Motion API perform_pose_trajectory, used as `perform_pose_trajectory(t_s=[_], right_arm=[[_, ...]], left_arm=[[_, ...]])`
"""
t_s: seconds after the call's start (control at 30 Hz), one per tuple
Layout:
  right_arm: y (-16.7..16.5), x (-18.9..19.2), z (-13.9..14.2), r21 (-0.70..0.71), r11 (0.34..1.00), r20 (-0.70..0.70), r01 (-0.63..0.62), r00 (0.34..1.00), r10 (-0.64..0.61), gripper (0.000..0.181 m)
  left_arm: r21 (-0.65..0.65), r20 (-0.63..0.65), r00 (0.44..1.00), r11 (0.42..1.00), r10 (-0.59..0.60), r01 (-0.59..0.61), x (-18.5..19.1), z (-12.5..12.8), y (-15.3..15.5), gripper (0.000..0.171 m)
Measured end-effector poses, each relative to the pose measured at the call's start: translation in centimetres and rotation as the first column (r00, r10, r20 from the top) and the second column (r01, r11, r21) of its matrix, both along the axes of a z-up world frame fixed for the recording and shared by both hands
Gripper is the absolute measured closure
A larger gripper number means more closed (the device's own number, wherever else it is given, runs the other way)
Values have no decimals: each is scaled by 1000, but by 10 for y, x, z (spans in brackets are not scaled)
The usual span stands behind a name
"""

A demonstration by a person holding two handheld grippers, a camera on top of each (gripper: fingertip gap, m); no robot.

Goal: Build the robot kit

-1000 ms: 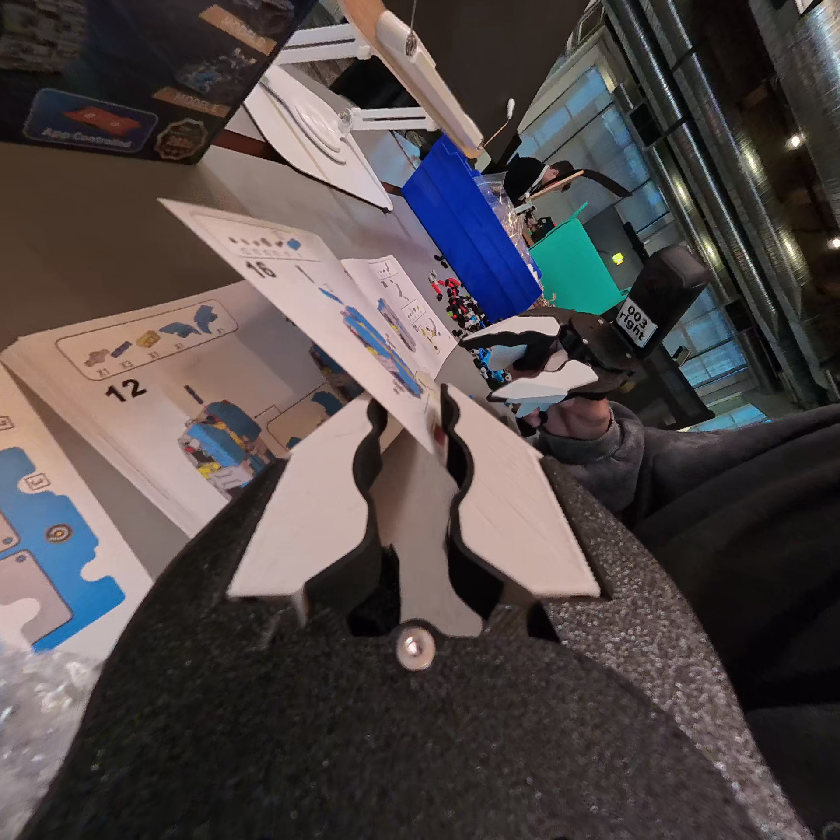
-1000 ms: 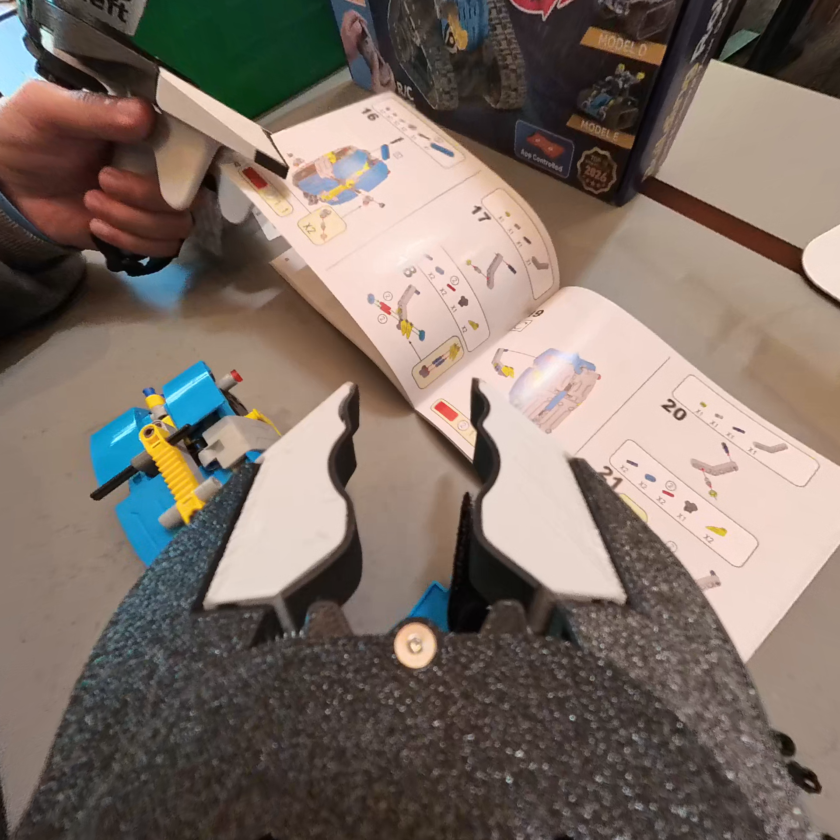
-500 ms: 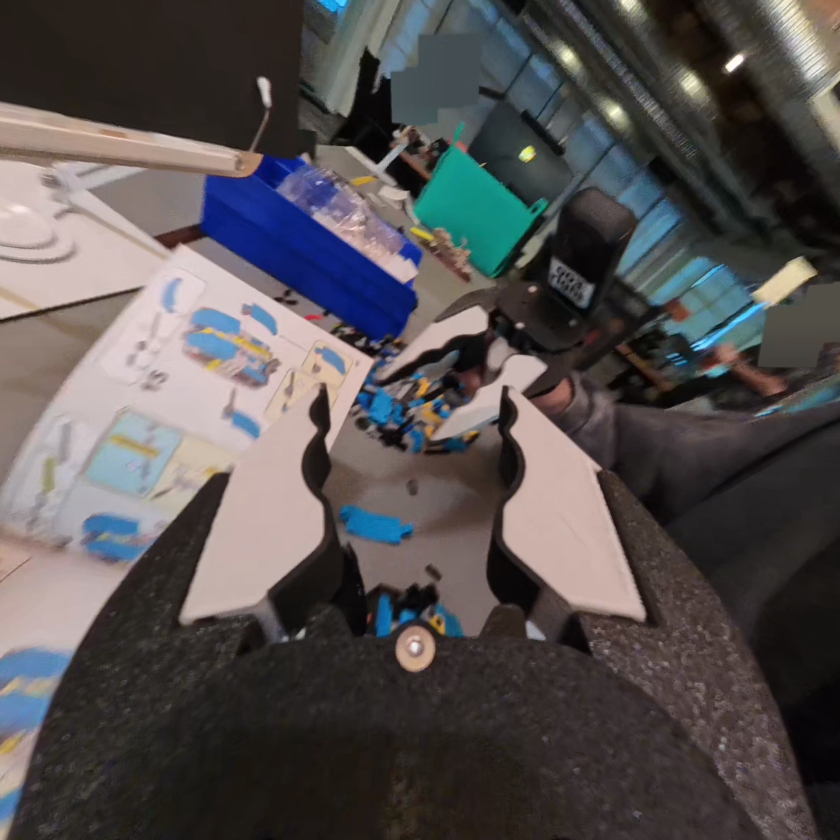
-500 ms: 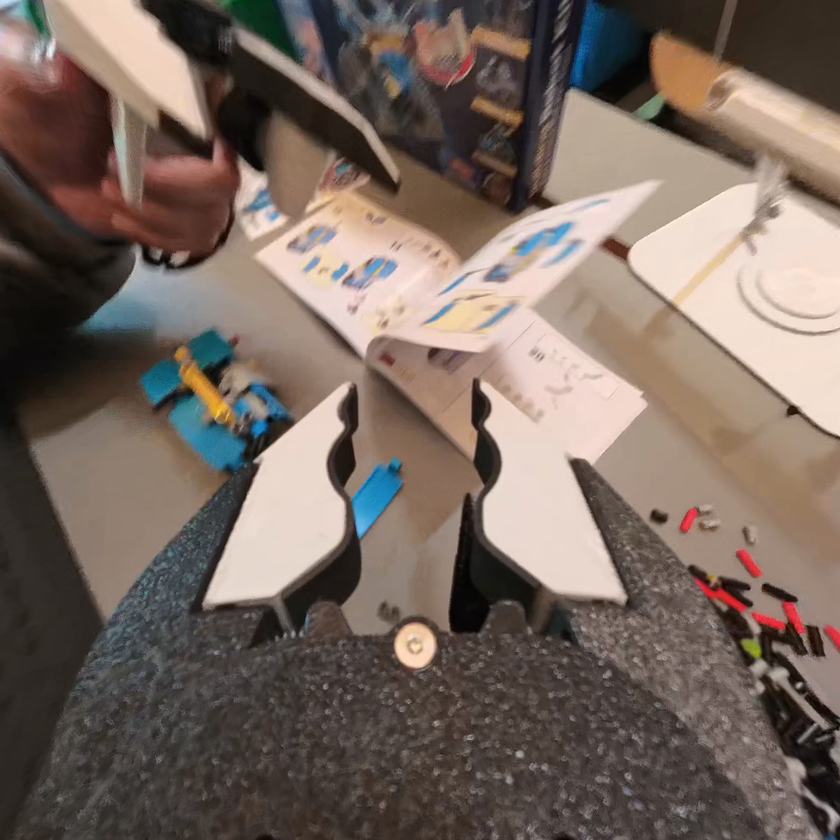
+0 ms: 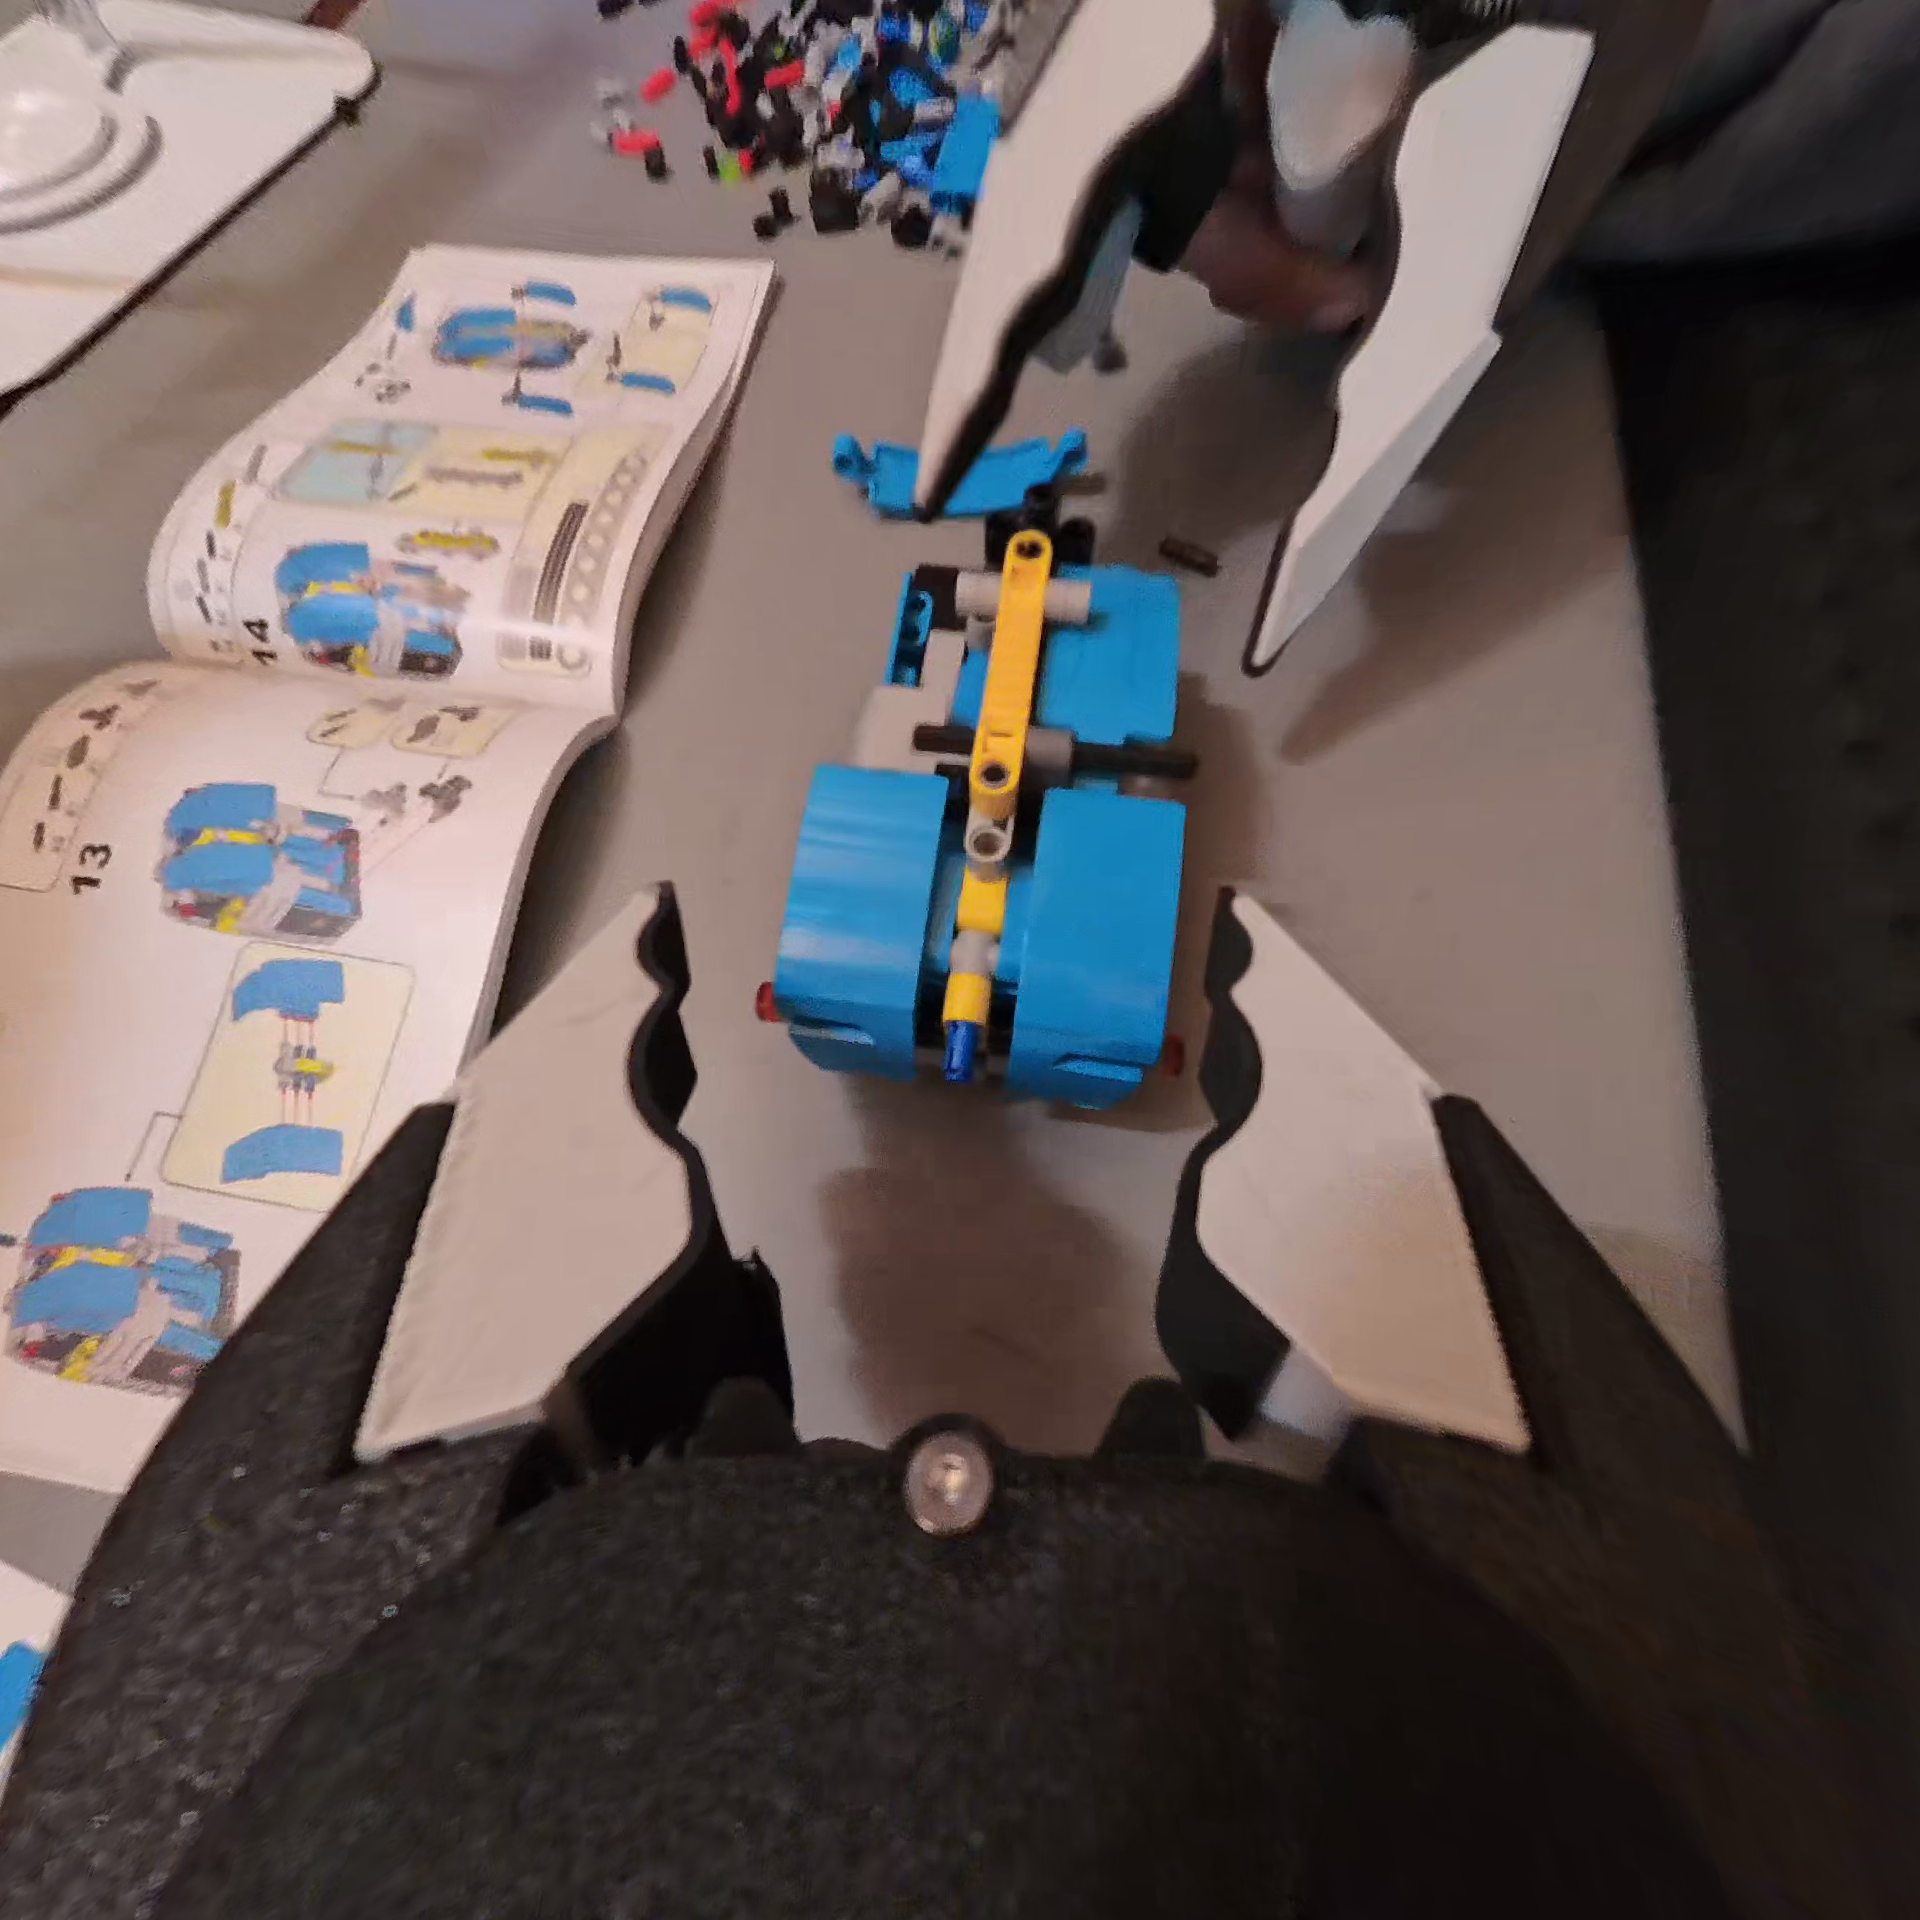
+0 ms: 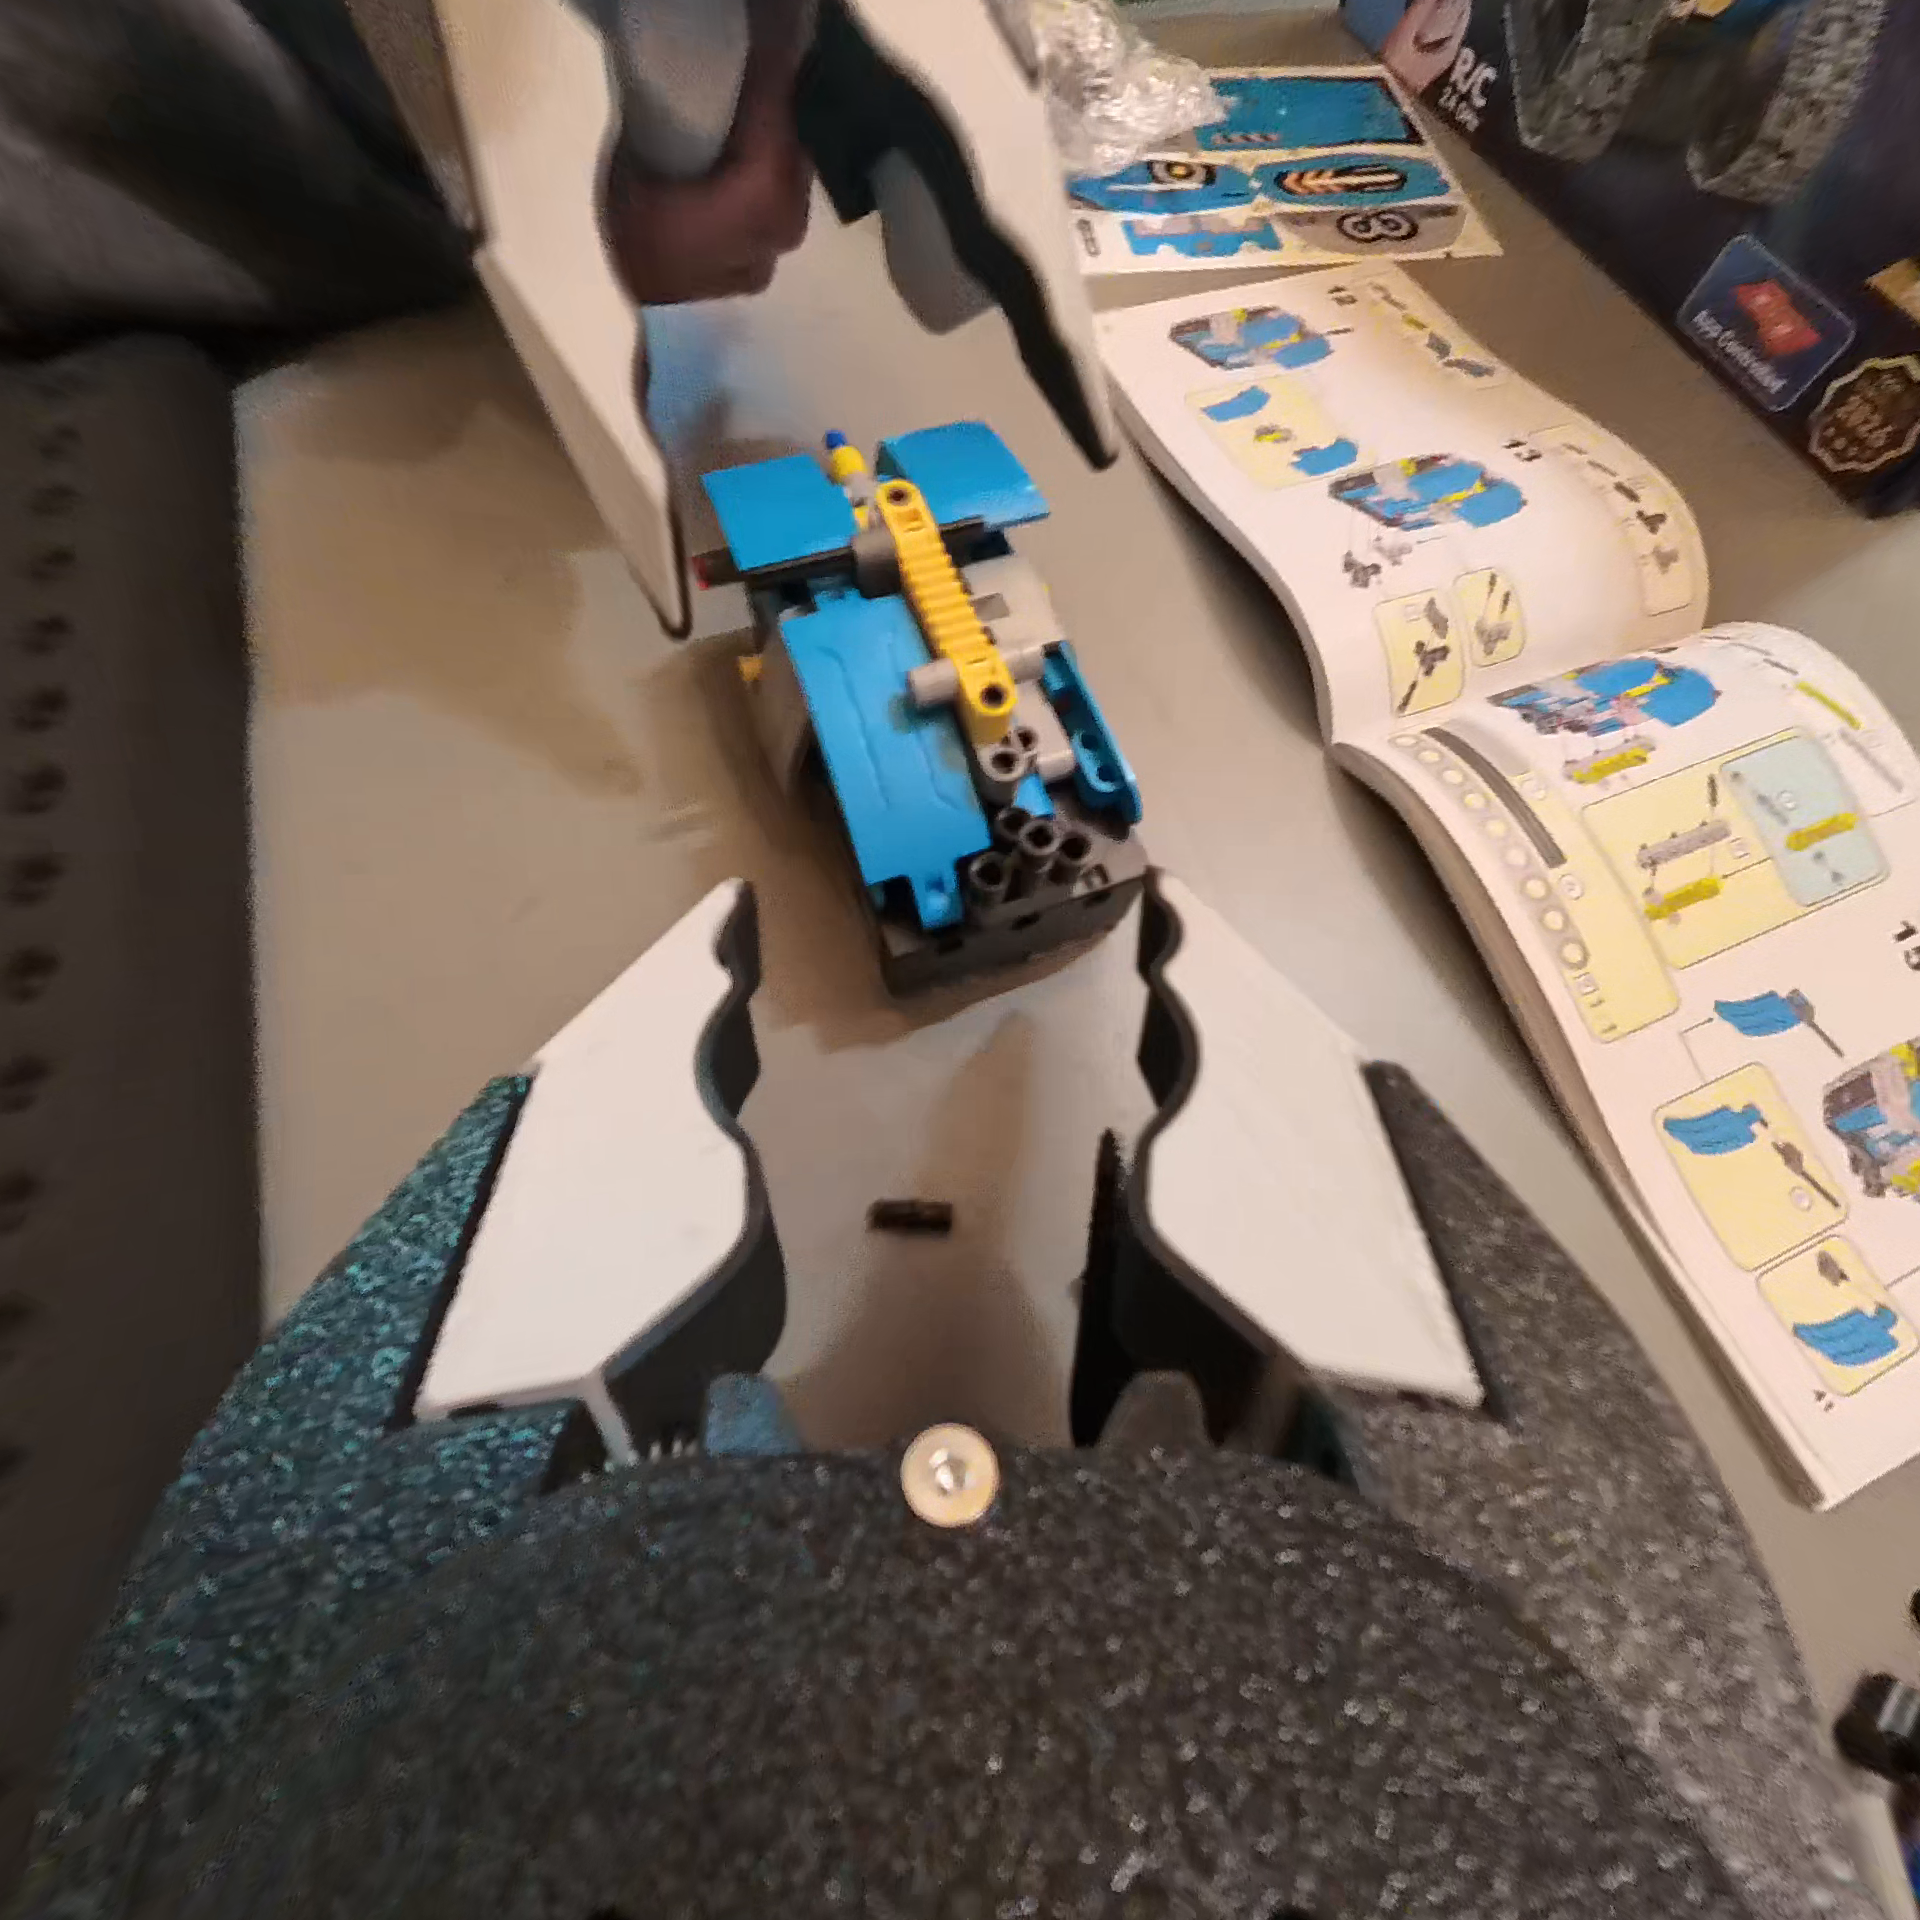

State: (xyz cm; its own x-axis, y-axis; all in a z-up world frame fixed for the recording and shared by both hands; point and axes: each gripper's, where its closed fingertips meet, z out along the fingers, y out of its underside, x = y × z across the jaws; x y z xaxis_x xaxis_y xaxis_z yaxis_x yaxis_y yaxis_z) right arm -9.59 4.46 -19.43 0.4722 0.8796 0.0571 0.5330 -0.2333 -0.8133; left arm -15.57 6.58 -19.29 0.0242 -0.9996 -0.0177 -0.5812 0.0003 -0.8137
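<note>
A blue brick-built vehicle model (image 5: 987, 831) with a yellow beam along its top lies on the grey table. My left gripper (image 5: 945, 899) is open, its fingertips on either side of the model's near end, not gripping it. My right gripper (image 6: 945, 888) is open too, its fingertips at the model's (image 6: 914, 707) opposite dark end. Each gripper shows across from the other: the right one (image 5: 1091, 587) in the left wrist view, the left one (image 6: 883, 540) in the right wrist view. A loose blue panel (image 5: 987, 478) lies by a right fingertip.
An open instruction booklet (image 5: 364, 727) lies beside the model, also in the right wrist view (image 6: 1507, 779). A small black pin (image 6: 909, 1216) lies between the right fingers. There is a pile of small parts (image 5: 831, 104), a white plate (image 5: 104, 156), a sticker sheet (image 6: 1278, 197) and a dark box (image 6: 1714, 208). The small black pin (image 6: 909, 1216) is about 7 cm from my right fingertips. The left camera catches it too, in the left wrist view (image 5: 1183, 562).
My left gripper let go of the booklet page it held; the page has dropped flat. Both grippers swung down to opposite ends of the blue model and opened wider.
</note>
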Motion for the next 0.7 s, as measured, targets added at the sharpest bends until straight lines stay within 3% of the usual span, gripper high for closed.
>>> perform_pose_trajectory(t_s=[0.07,0.13,0.3,0.47,0.53,0.57,0.7], right_arm=[[11,-2,-6,-6,1000,7,21,1000,-21,106],[16,-6,-7,-29,999,-1,26,1000,-26,106],[14,-11,-3,-44,999,-10,5,1000,-5,121],[9,-13,11,38,999,-29,-27,999,28,118],[-5,-25,29,47,993,-103,-111,988,116,106],[-8,-32,36,54,989,-131,-138,981,144,110],[7,-47,28,13,988,-69,-151,986,152,112]], left_arm=[[-11,-20,1000,1000,-5,5,2,-9,-1,74],[-21,-35,999,1000,-19,18,3,-15,-4,91],[-12,-30,999,999,-42,41,4,-18,-6,92],[-9,-30,998,999,-47,46,4,-18,-7,92],[-10,-28,998,999,-50,50,4,-18,-7,92],[-11,-27,998,999,-52,51,4,-18,-7,92],[-7,-26,998,998,-55,55,5,-18,-7,92]])
